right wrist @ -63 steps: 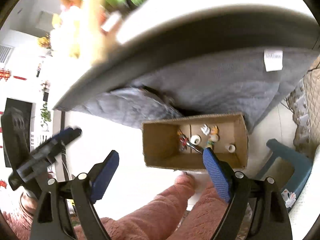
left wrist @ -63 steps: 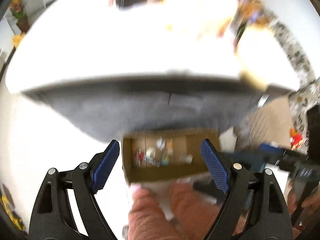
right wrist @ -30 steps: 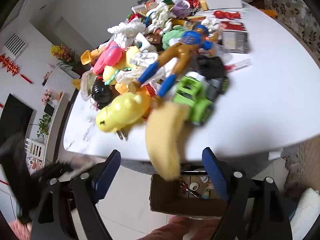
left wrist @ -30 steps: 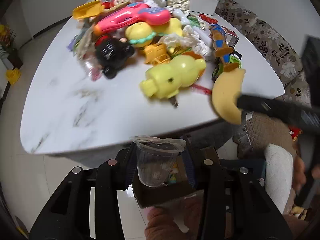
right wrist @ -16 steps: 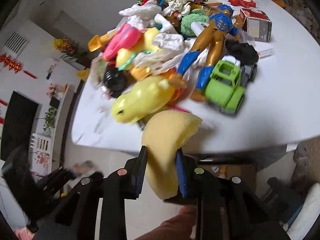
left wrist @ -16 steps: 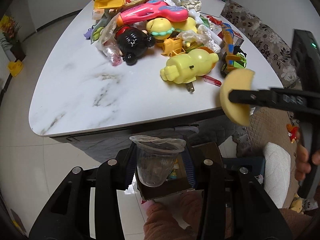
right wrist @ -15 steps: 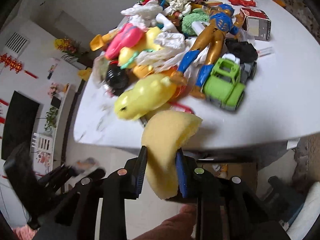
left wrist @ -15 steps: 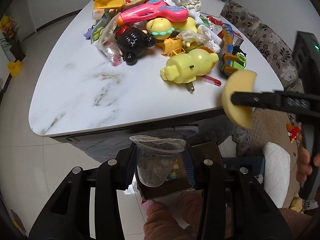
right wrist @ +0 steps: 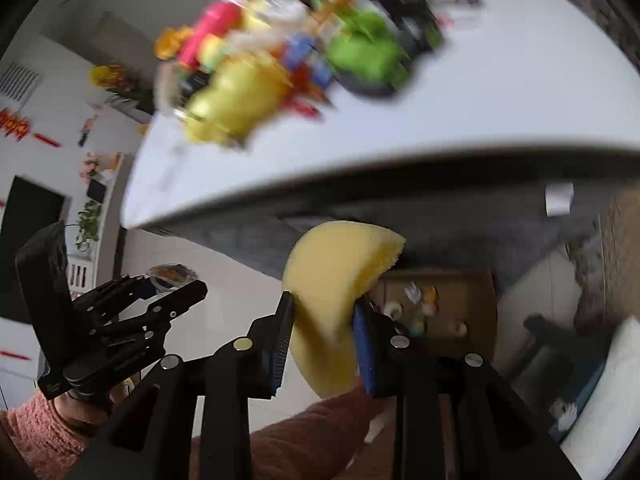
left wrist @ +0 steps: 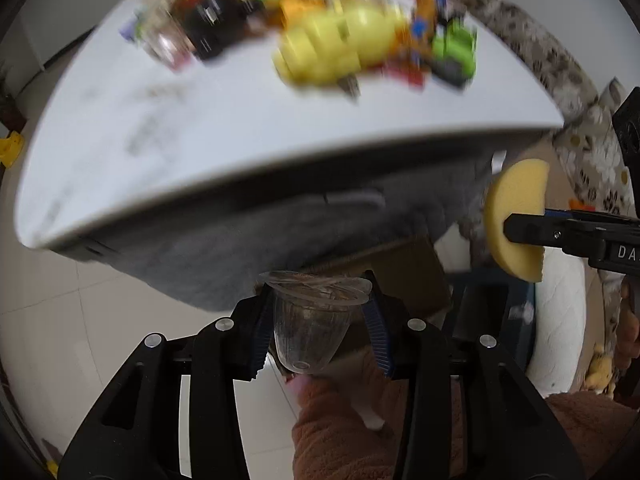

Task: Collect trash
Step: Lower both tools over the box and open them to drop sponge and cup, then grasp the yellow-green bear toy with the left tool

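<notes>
My left gripper (left wrist: 318,332) is shut on a clear plastic cup (left wrist: 310,320), held upright just below the near edge of the white table (left wrist: 200,132). A brown cardboard box (left wrist: 408,276) shows on the floor behind the cup. My right gripper (right wrist: 323,340) is shut on a folded yellow sponge (right wrist: 332,284); the box (right wrist: 436,304) with several small bits of trash in it lies beyond it. In the left wrist view the sponge (left wrist: 516,220) and the right gripper's fingers (left wrist: 568,232) show at the right. At the left of the right wrist view I see the left gripper (right wrist: 176,288).
A blurred heap of toys (left wrist: 328,24) covers the far part of the table, with a yellow toy (right wrist: 236,100) and a green truck (right wrist: 368,56) nearest. A grey cloth (left wrist: 248,248) hangs under the tabletop. Pink-sleeved arms (left wrist: 360,428) are below the grippers. A patterned sofa (left wrist: 560,76) stands at the right.
Both grippers have dropped from above the tabletop to below its near edge, still holding the cup and the sponge. The table now fills the upper view and the box is closer.
</notes>
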